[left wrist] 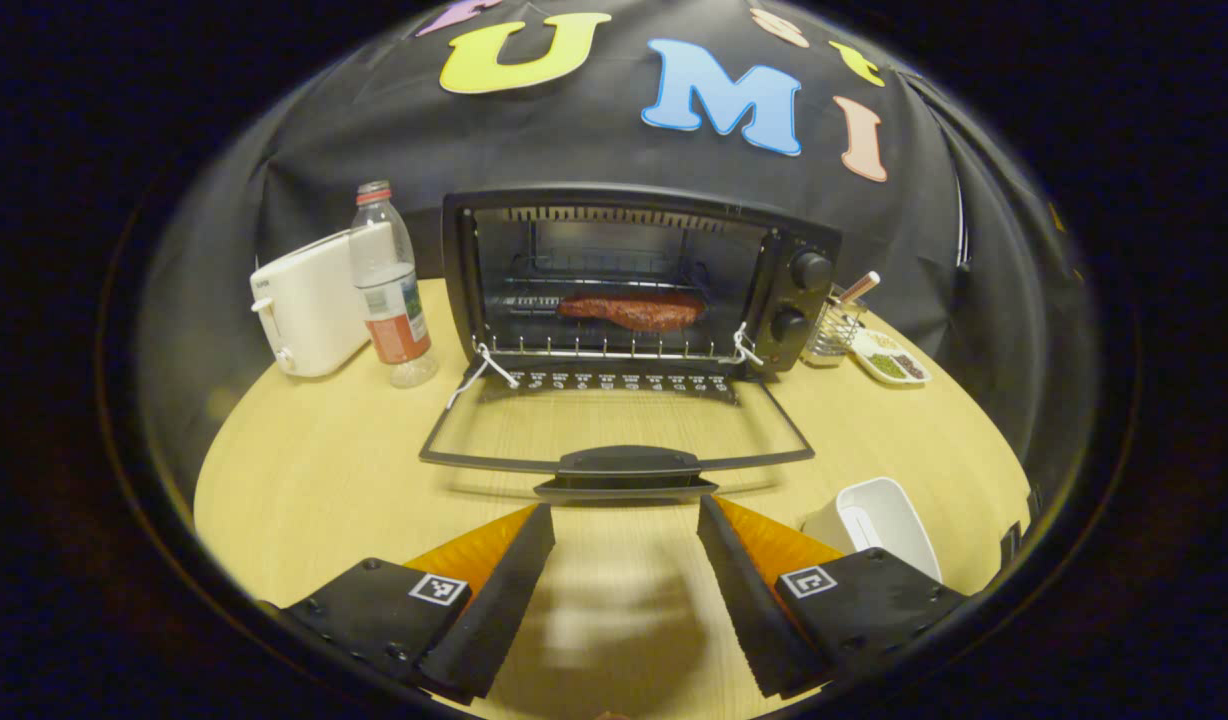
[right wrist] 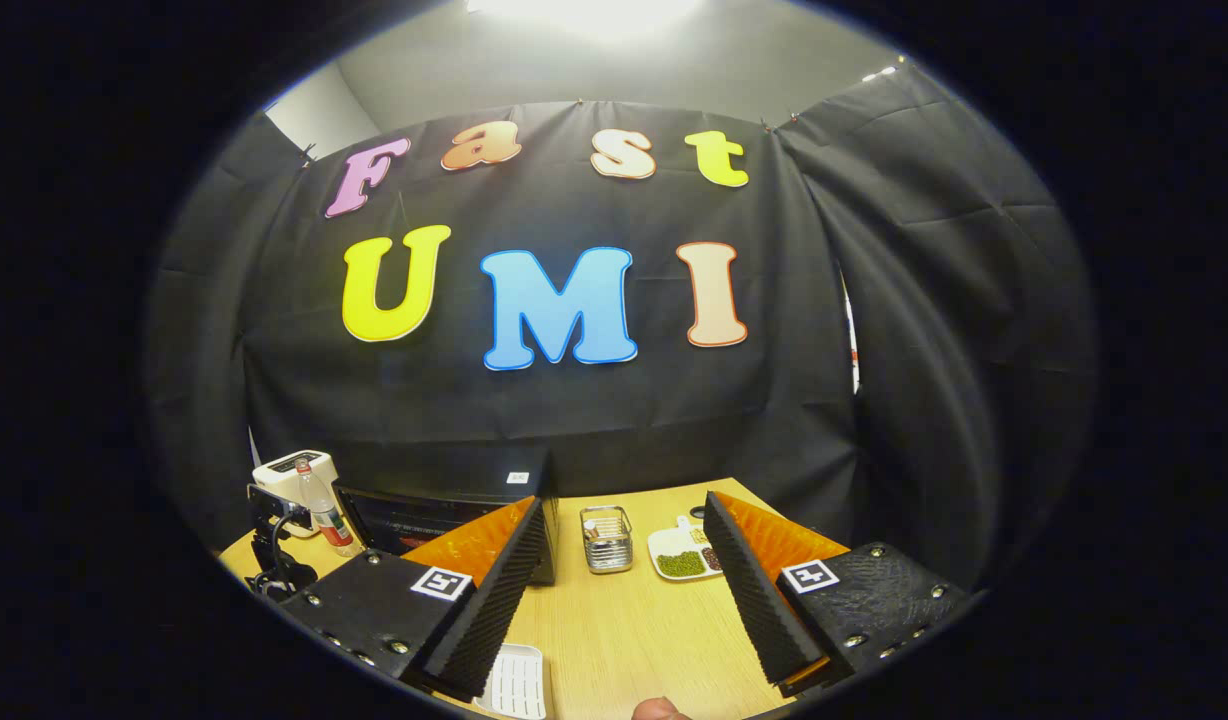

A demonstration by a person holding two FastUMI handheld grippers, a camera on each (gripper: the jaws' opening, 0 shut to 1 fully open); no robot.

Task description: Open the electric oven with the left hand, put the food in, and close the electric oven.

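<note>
In the right gripper view the electric oven (right wrist: 444,515) is largely hidden behind the right gripper's near finger, and the white tray (right wrist: 516,682) on the bench (right wrist: 634,630) is cut off at the bottom edge. The contents of the divided dish (left wrist: 889,358) in the left gripper view are too small to identify.

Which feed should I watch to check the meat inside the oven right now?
The left gripper view. It looks straight into the oven over the lowered door, so the meat lies in plain sight on the rack. The right gripper view looks from higher and catches just part of the oven's dark body behind its own tongs.
</note>
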